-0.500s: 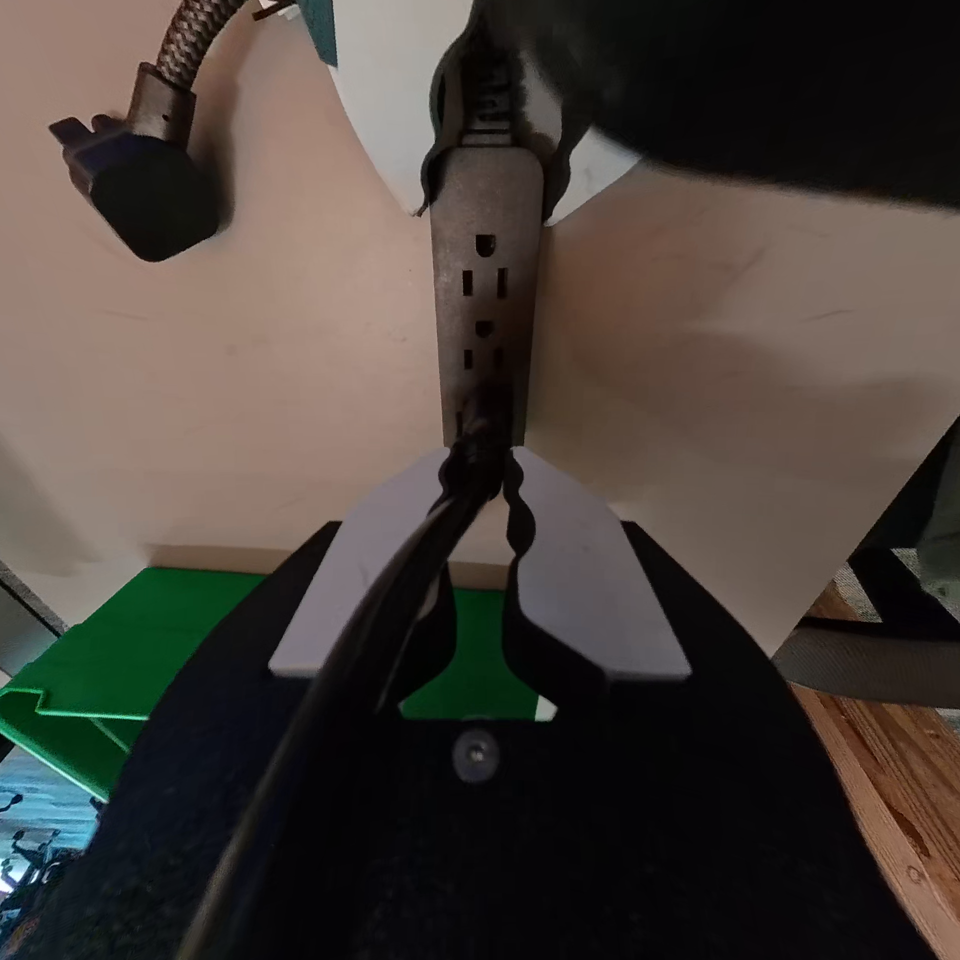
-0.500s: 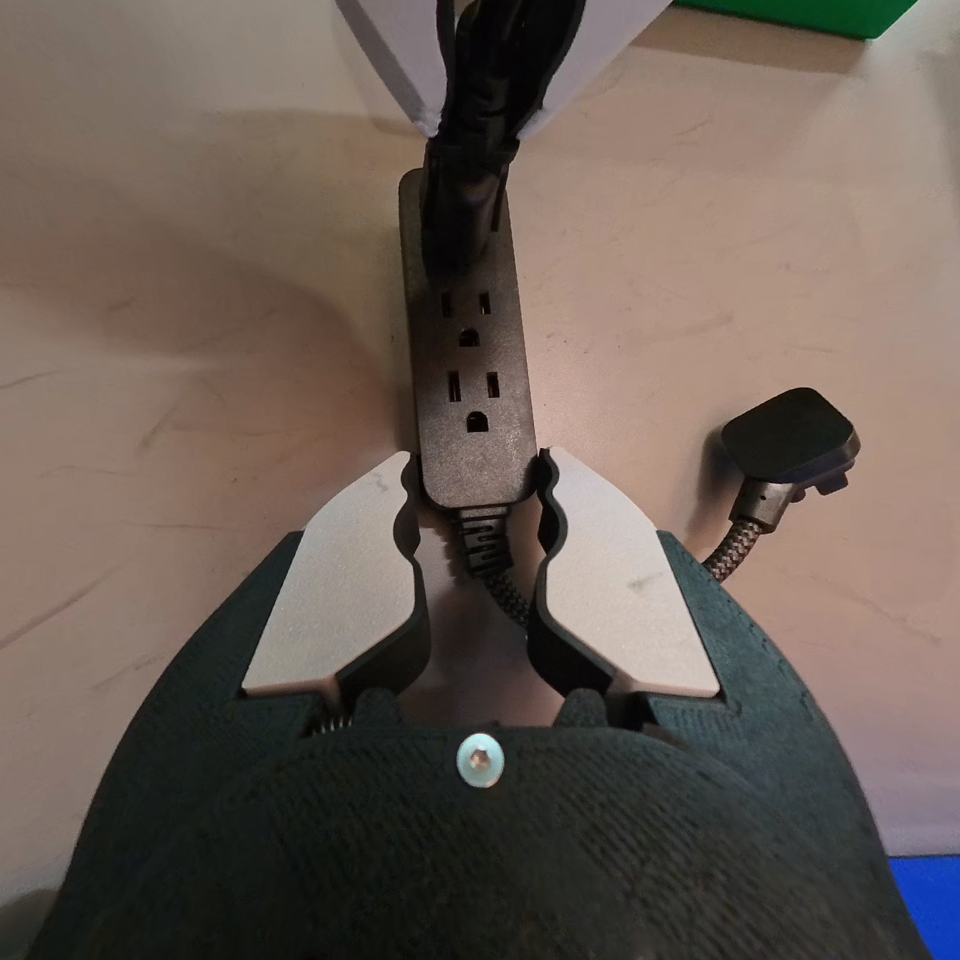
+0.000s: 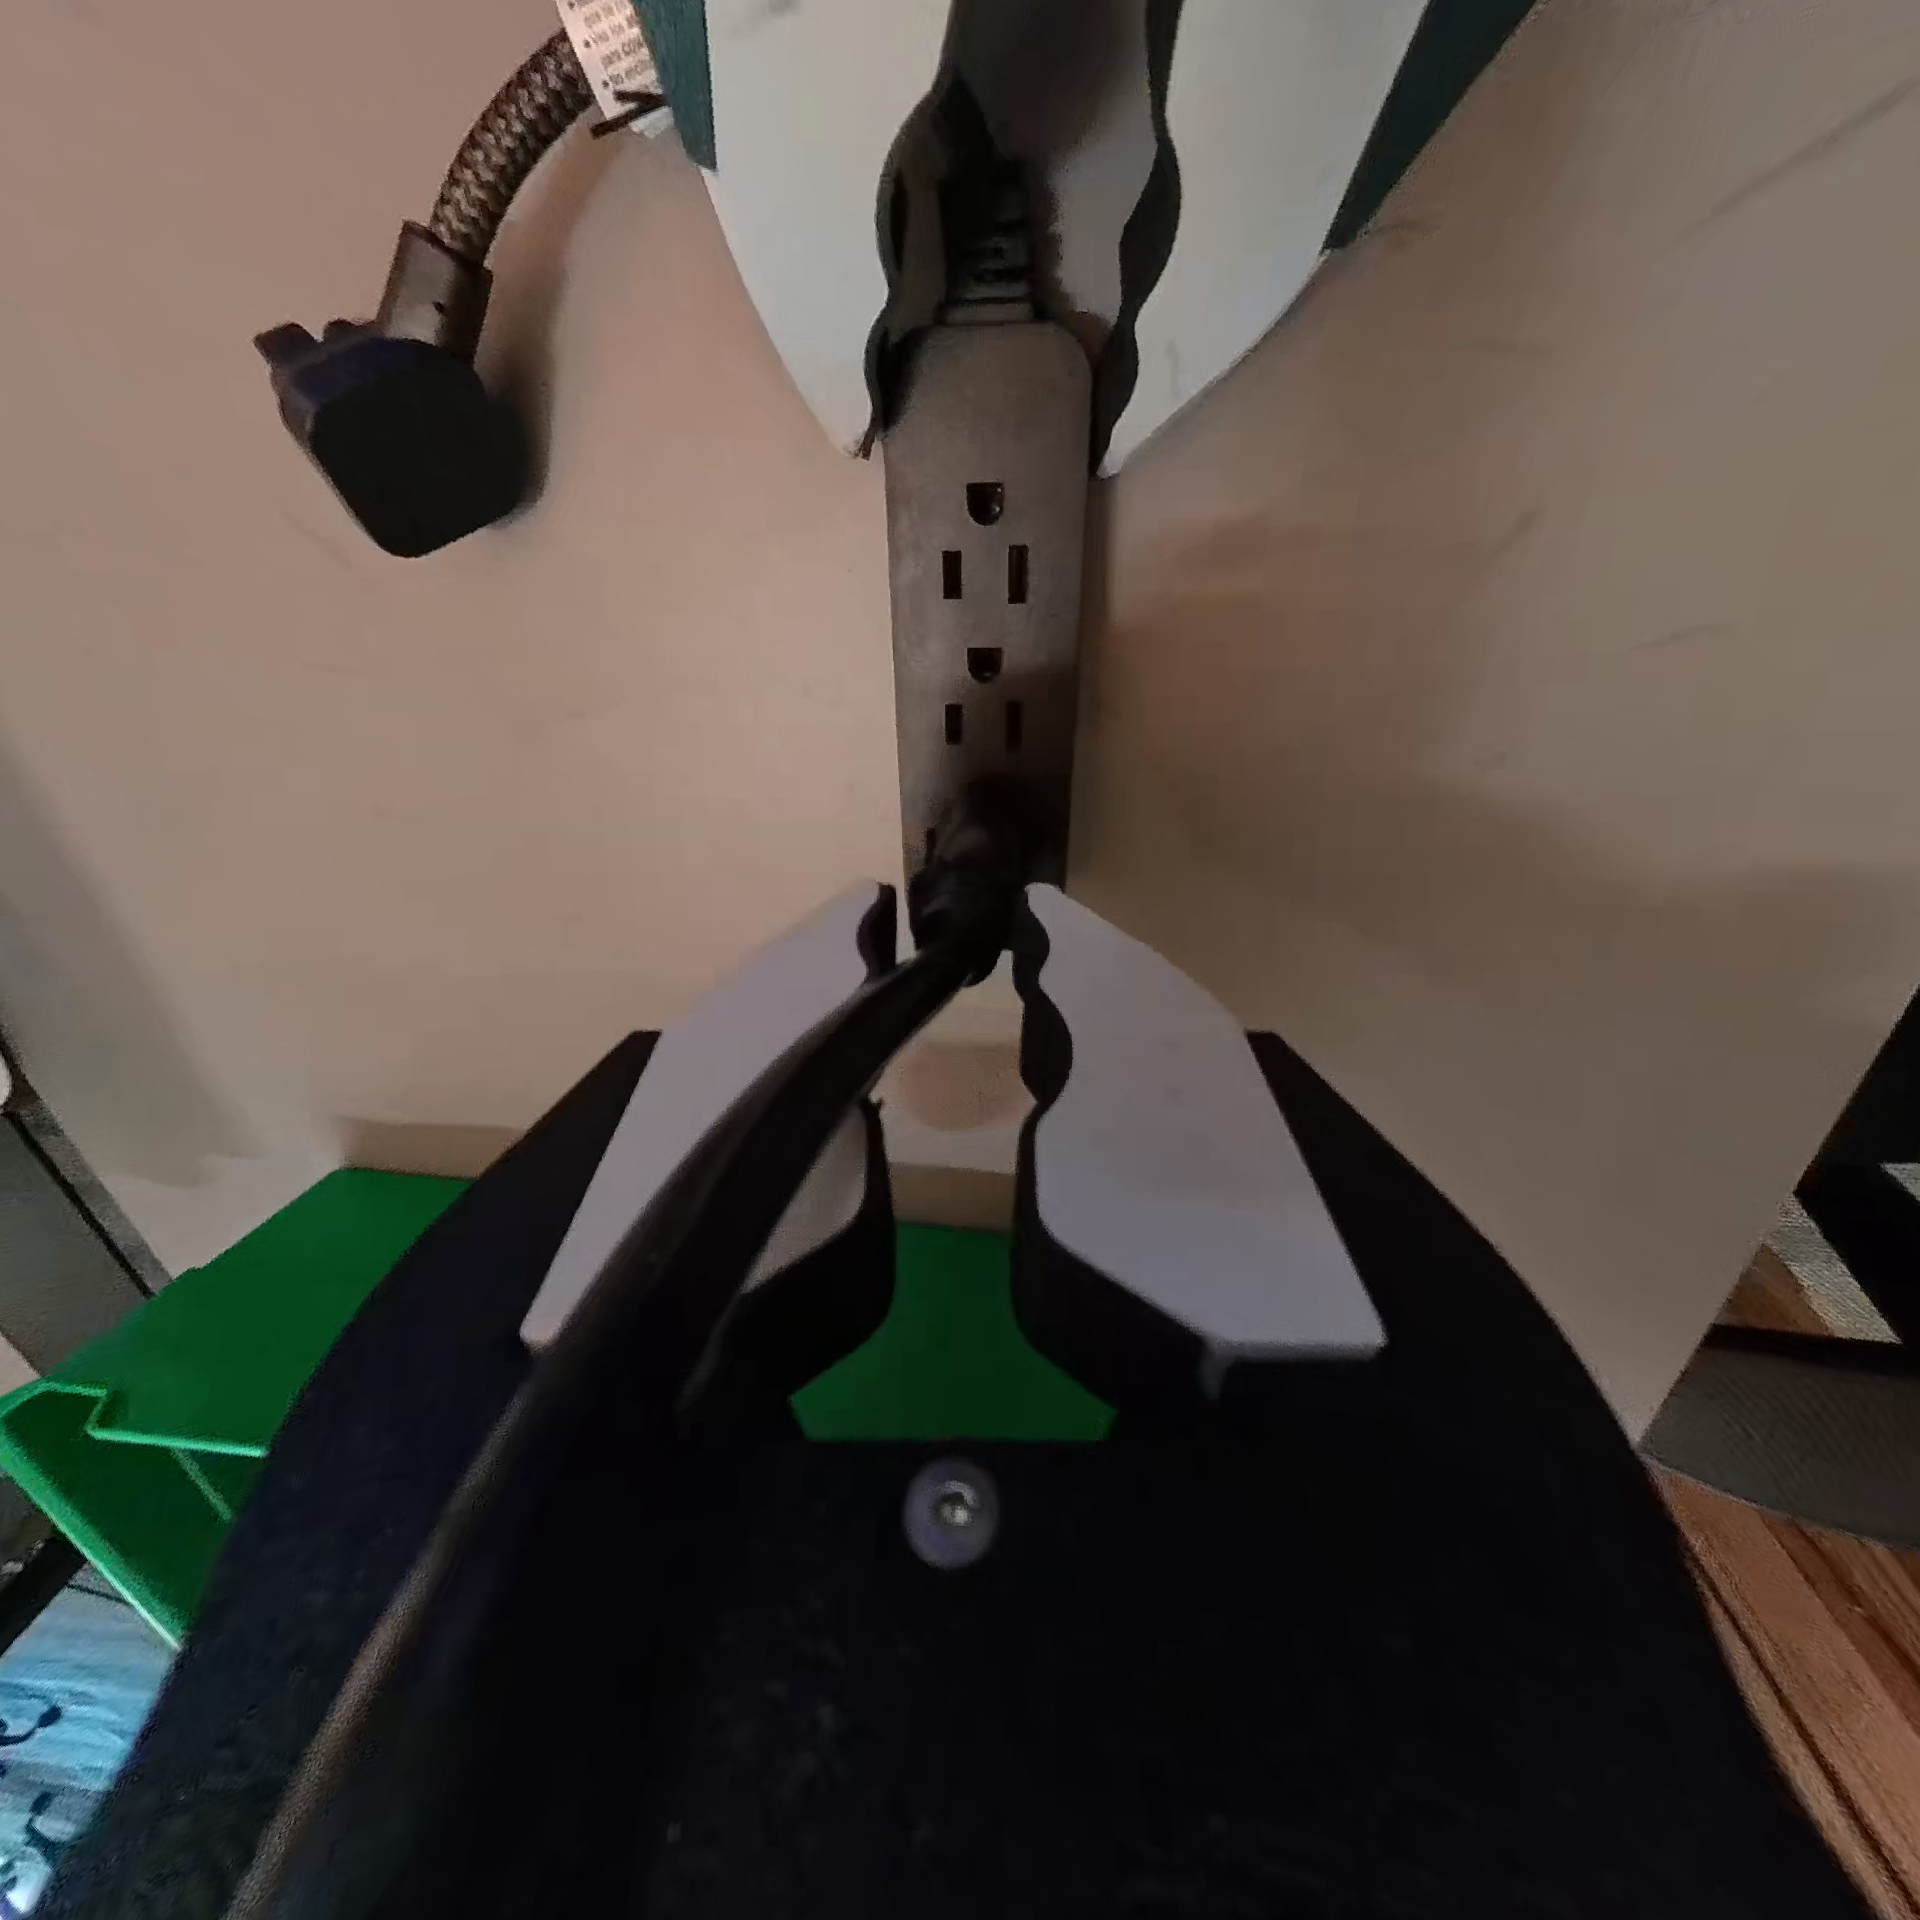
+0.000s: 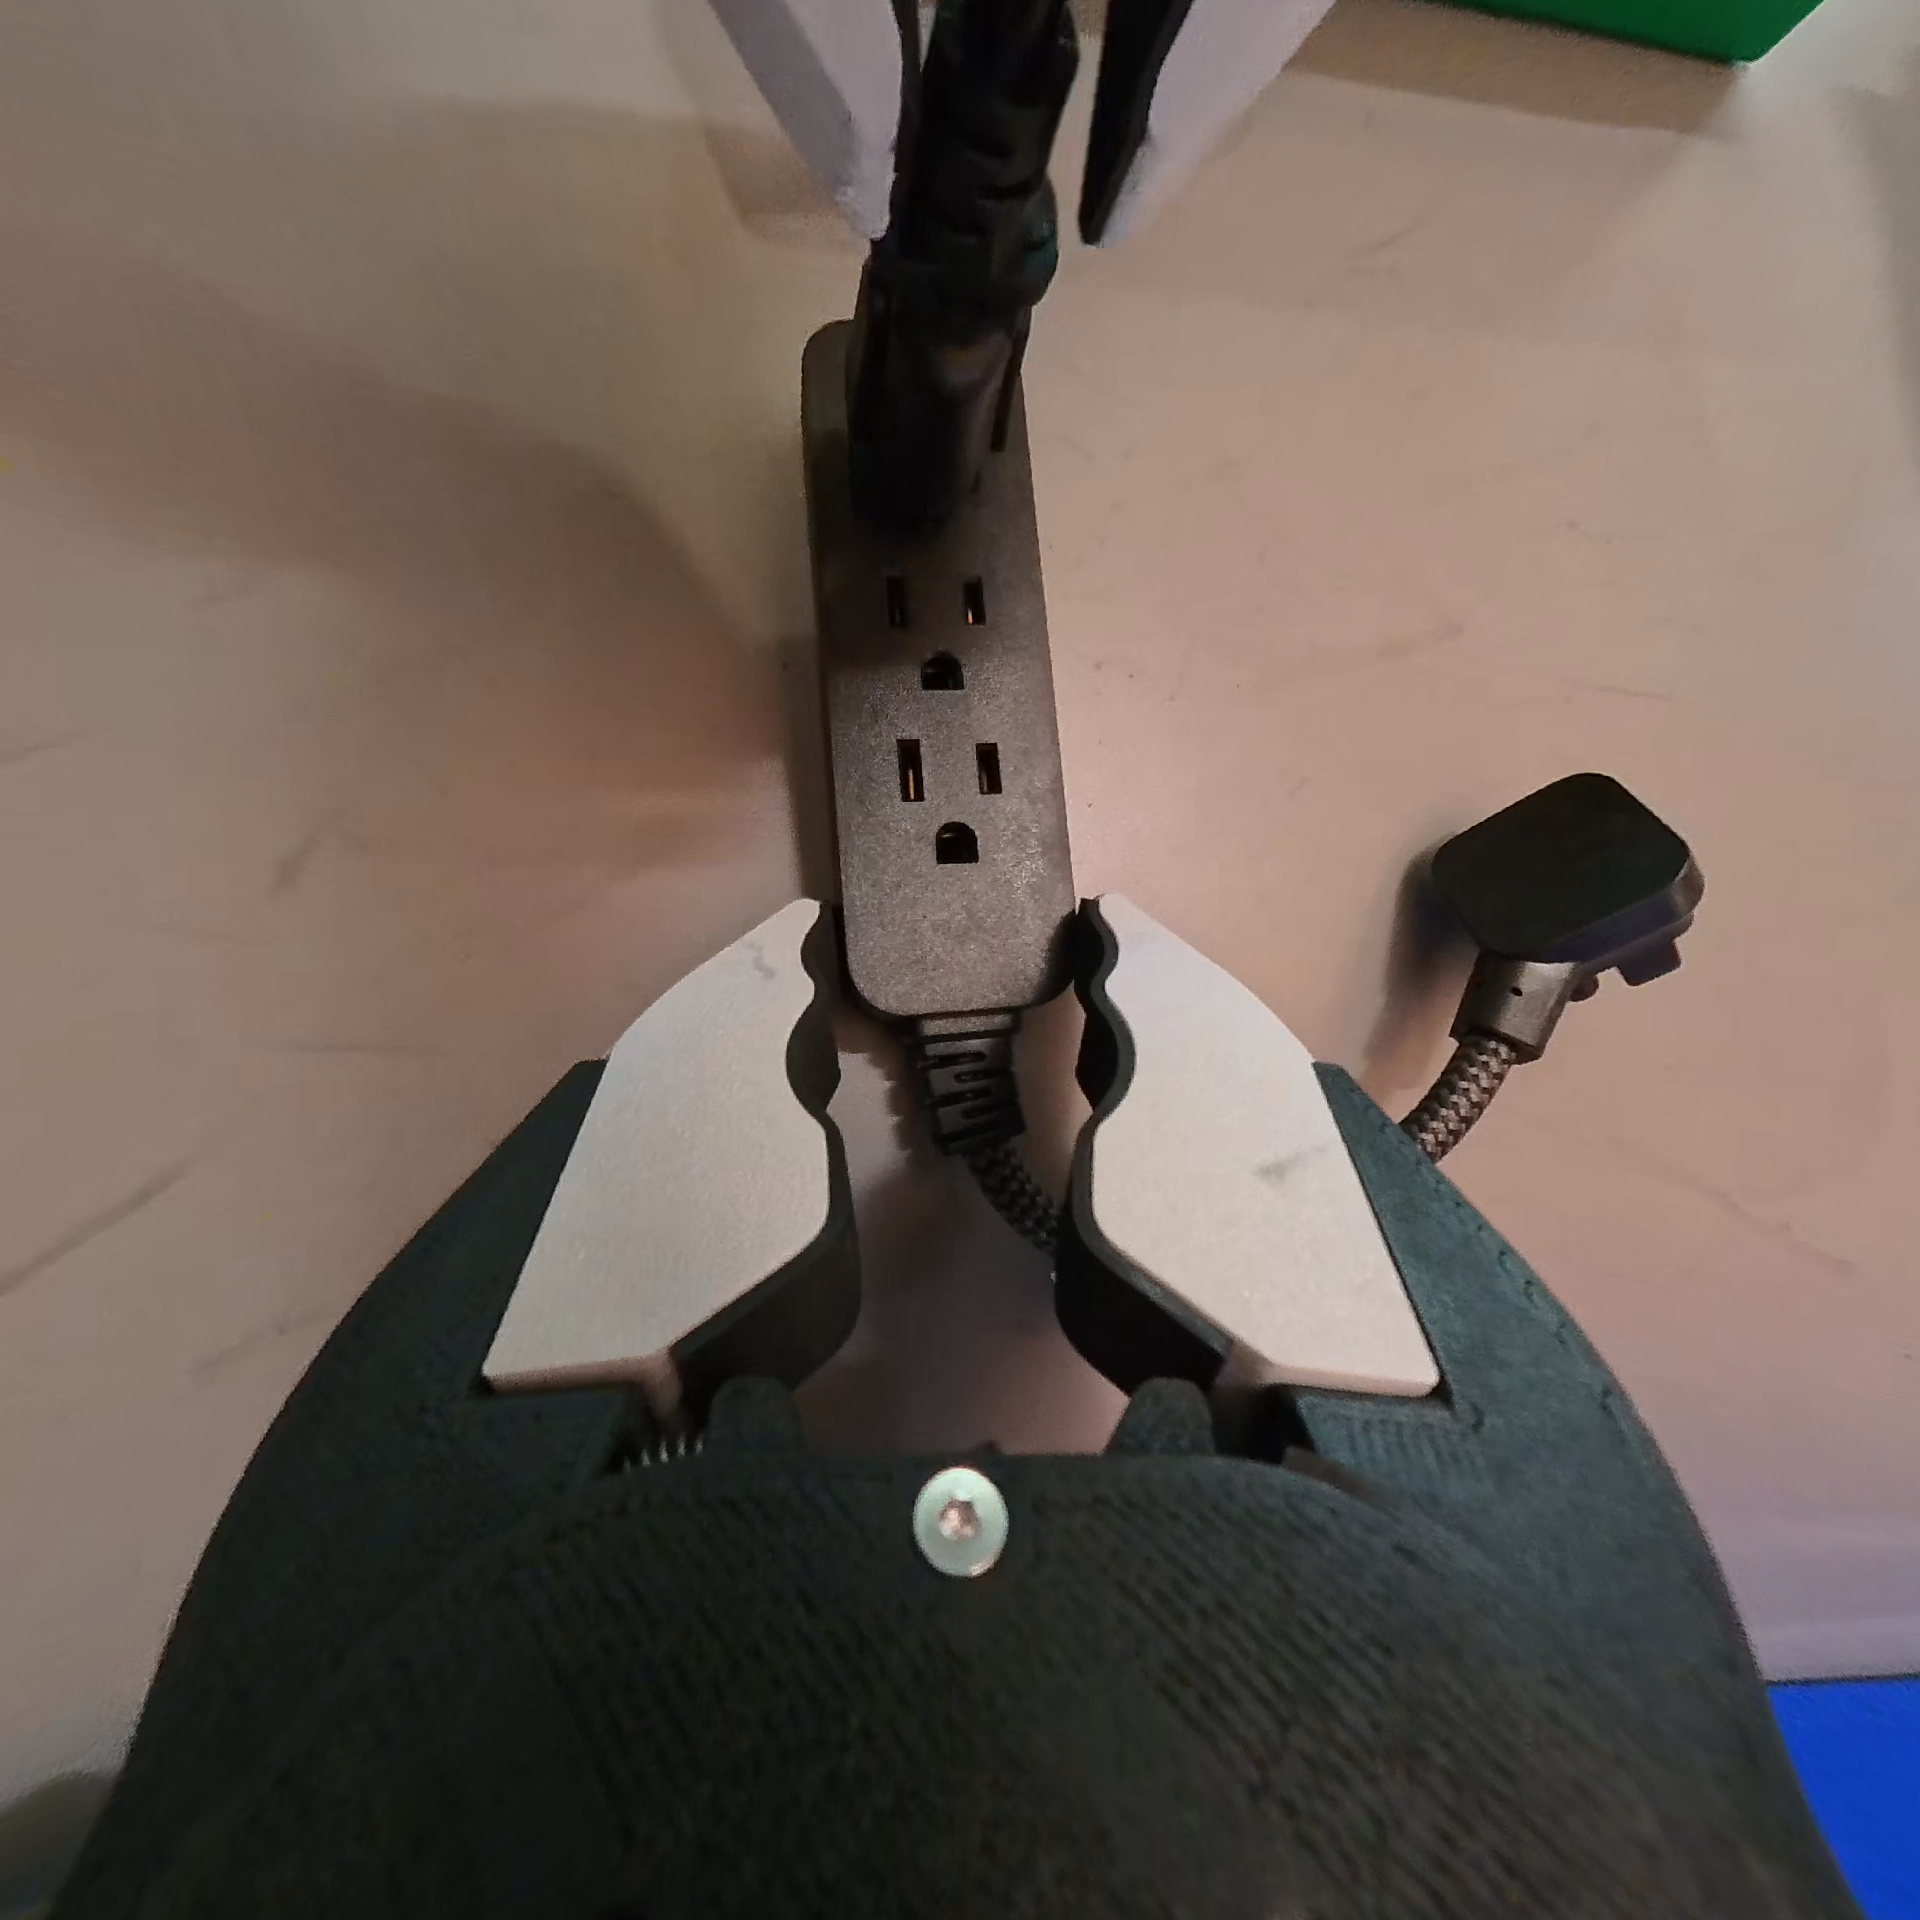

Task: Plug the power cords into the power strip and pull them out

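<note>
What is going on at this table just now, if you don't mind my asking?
A person is working two handheld tongs on a black power strip lying on the table. The right tongs clamp the strip's cable end to steady it. The left tongs grip a black power cord's plug at the far socket. Two sockets are empty, and the strip's own braided-cord plug lies loose alongside.

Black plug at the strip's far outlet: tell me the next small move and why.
Probably pull the black plug straight out with the left gripper, which is shut on it where its cord leaves. It sits at the end outlet of the power strip, and the right gripper clamps the strip's cord end, bracing it on the table.
</note>
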### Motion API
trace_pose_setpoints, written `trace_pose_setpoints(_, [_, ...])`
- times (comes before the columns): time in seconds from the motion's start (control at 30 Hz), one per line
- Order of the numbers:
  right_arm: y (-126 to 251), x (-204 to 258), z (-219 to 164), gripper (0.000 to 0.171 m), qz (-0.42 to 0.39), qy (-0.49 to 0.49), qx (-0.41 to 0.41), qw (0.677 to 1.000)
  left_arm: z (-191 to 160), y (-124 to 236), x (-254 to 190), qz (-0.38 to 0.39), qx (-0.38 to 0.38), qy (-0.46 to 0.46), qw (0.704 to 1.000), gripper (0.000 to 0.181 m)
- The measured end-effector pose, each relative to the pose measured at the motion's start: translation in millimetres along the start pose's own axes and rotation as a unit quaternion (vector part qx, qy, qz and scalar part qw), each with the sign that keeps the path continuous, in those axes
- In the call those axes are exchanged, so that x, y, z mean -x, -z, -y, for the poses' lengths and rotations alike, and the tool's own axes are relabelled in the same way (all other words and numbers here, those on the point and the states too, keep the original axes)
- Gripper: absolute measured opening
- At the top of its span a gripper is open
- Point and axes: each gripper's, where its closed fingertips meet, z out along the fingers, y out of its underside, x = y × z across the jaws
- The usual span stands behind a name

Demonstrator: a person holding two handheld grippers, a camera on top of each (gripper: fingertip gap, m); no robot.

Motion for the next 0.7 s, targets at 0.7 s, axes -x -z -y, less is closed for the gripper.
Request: trace_pose_setpoints(0.7, [-0.5,0.4,0.7,0.044,0.002,0.002,-0.004,1.000,-1.7,-0.5,-2.7,-0.042,0.002,-0.044,0.998,0.015])
